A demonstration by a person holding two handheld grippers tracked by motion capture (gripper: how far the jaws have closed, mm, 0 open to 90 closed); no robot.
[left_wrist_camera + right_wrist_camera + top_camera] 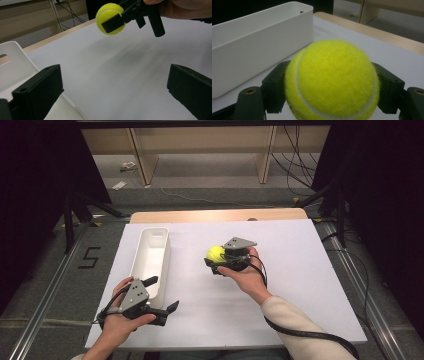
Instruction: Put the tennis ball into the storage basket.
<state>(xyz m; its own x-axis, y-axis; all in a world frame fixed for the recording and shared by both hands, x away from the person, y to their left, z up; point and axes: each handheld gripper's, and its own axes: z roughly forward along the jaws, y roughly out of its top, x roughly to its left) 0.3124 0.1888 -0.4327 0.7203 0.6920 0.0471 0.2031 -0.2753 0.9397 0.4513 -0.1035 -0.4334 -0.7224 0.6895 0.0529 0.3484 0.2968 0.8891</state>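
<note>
A yellow-green tennis ball is clamped between the black jaws of my right gripper, held a little above the white table top, right of a long white bin. In the right gripper view the ball sits squeezed between both jaws, with the bin to its left. My left gripper is open near the table's front edge, by the bin's near end, with nothing between its jaws. The left gripper view looks past its own spread jaws to the ball and the right gripper farther off.
The white board covers a wooden table. The bin looks empty inside. Cables trail from both grippers; the right one loops off the front right. Metal rails and dark stands flank the table on the floor.
</note>
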